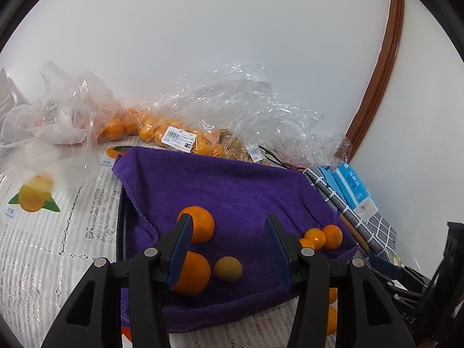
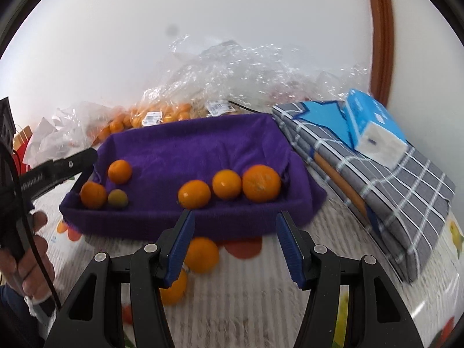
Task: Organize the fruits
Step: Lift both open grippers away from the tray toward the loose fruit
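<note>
A tray lined with a purple towel [image 2: 203,145] holds several oranges: two oranges [image 2: 93,195] and a greenish fruit [image 2: 118,199] at its left end, and three oranges [image 2: 261,183] in a row at the right. My left gripper [image 1: 229,232] is open and empty above the tray's left end, near the two oranges [image 1: 192,272] and the greenish fruit [image 1: 228,269]. My right gripper [image 2: 235,226] is open and empty in front of the tray. Two loose oranges [image 2: 202,255] lie on the table below it.
Clear plastic bags with more oranges [image 1: 150,130] lie behind the tray against the white wall. A folded grey checked cloth [image 2: 377,185] with a blue tissue pack [image 2: 374,127] lies to the tray's right. The table has a lace-patterned cover [image 1: 58,246].
</note>
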### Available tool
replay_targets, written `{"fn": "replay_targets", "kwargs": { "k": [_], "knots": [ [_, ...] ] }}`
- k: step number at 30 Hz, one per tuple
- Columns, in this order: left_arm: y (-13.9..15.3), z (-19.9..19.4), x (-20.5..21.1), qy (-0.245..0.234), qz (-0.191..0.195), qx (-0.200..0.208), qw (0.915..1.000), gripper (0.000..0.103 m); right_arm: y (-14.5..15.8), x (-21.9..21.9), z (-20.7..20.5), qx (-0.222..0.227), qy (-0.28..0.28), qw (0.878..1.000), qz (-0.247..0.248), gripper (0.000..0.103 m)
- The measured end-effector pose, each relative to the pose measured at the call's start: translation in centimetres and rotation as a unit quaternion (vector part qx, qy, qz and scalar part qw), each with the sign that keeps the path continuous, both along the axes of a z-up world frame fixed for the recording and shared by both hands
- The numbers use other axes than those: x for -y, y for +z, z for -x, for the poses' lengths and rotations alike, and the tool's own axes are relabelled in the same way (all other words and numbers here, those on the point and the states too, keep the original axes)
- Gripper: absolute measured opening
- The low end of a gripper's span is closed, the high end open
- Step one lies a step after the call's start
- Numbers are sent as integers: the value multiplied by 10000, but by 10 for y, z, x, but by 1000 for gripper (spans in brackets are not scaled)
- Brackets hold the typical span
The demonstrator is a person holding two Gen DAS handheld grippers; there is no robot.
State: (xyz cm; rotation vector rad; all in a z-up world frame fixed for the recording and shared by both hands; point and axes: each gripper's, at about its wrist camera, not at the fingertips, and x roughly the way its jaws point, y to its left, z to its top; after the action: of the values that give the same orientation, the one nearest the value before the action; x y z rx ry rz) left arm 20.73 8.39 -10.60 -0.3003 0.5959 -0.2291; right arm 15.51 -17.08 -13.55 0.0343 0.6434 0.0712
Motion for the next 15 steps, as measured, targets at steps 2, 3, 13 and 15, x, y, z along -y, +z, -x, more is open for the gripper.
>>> {"fn": "replay_targets", "kwargs": {
  "k": [2, 3, 13, 15],
  "knots": [
    [0, 0, 1, -31, -20, 6, 10000, 49, 0, 5, 6, -14, -83, 10000, 21, 58],
    [0, 0, 2, -51, -46, 25, 10000, 49, 0, 8, 9, -21, -124, 9999, 5, 58],
    [0, 9, 16, -283, -213, 23, 9994, 49, -8, 33, 24, -185, -482, 9981, -349, 55],
    [2, 14, 21, -325, -333, 13, 9989, 49, -7, 35, 27, -189, -518, 9980, -316, 54]
  ]
}}
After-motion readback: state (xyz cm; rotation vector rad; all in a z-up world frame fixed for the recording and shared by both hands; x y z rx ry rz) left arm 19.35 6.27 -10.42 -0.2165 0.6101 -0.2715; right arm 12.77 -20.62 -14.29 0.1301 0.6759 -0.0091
